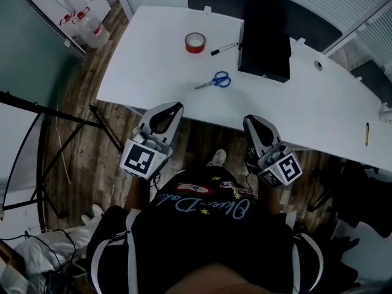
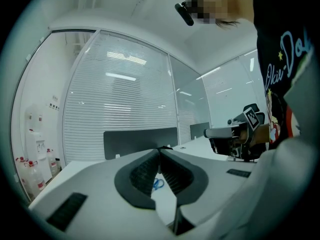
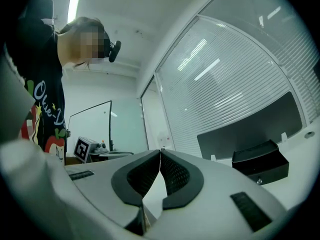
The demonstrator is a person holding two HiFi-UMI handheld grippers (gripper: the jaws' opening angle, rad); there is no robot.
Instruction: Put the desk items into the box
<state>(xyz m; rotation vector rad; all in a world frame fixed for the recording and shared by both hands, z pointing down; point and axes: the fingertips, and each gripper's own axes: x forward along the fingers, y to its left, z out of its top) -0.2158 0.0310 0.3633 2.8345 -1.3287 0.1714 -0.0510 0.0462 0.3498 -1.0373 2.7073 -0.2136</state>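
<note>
Our white left gripper (image 1: 176, 106) and white right gripper (image 1: 248, 121) are both pressed together, empty. The blue-handled metal scissors (image 1: 214, 80) lie at twelve o'clock and the black rectangular box (image 1: 264, 48) at one. We should spread the jaws before reaching.

on the desk (image 1: 153, 66), tape (image 1: 195, 42) lies left of what looks like a marker (image 1: 224, 48), box (image 1: 264, 49) right, scissors (image 1: 214, 80) nearer.

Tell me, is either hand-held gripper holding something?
Nothing is held. The left hand-held gripper and the right hand-held gripper are both shut and empty; the scissors, tape and marker lie on the desk.
</note>
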